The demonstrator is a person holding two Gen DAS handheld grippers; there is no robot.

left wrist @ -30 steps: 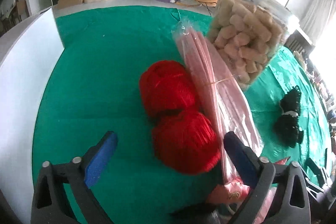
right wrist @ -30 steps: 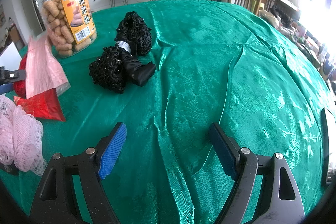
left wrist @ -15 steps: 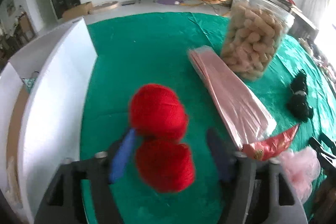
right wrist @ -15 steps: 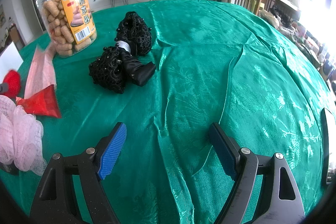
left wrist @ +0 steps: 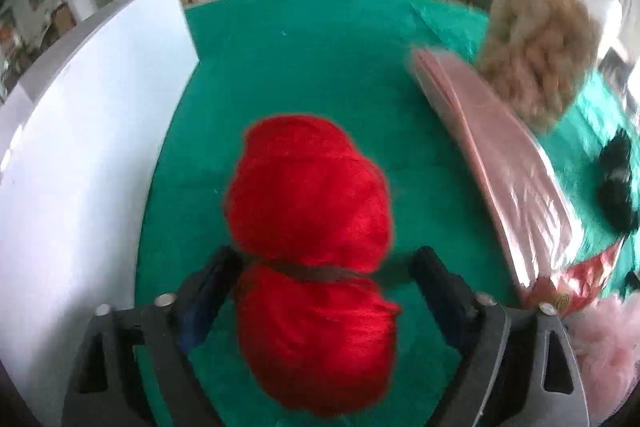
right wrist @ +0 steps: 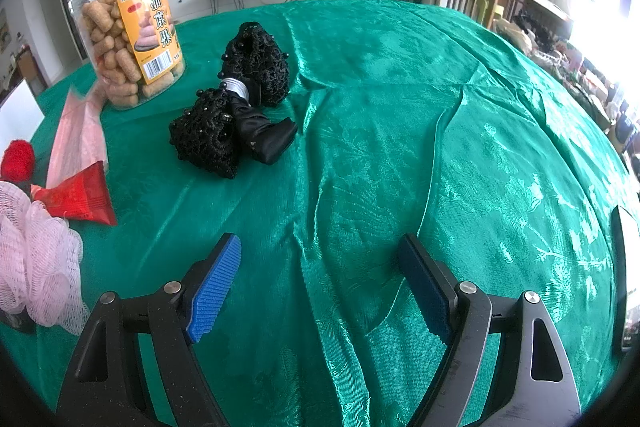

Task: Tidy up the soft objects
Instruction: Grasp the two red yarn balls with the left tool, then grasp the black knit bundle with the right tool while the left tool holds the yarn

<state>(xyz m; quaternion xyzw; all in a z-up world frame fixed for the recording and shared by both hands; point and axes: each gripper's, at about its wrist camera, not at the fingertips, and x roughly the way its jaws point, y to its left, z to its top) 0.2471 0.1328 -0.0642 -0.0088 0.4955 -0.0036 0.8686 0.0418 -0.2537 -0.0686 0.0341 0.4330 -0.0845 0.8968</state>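
My left gripper (left wrist: 320, 275) is shut on the red yarn bundle (left wrist: 308, 195), two red balls tied at the waist, and holds it above the green cloth. The bundle shows as a red patch at the left edge of the right wrist view (right wrist: 16, 159). A white box (left wrist: 80, 147) stands to its left. My right gripper (right wrist: 320, 283) is open and empty over the green tablecloth (right wrist: 400, 147). A black lace hair piece (right wrist: 236, 107) lies ahead of it to the left. A pink mesh sponge (right wrist: 32, 251) lies at the left edge.
A clear jar of snacks (right wrist: 128, 31) stands at the back left. A flat pink plastic packet (right wrist: 80, 139) and a red foil packet (right wrist: 80, 199) lie beside it. The same pink packet (left wrist: 500, 163) is to the right of the yarn.
My left gripper closed on the red yarn bundle, lifted it off the cloth and carried it left towards the white box. My right gripper has not moved.
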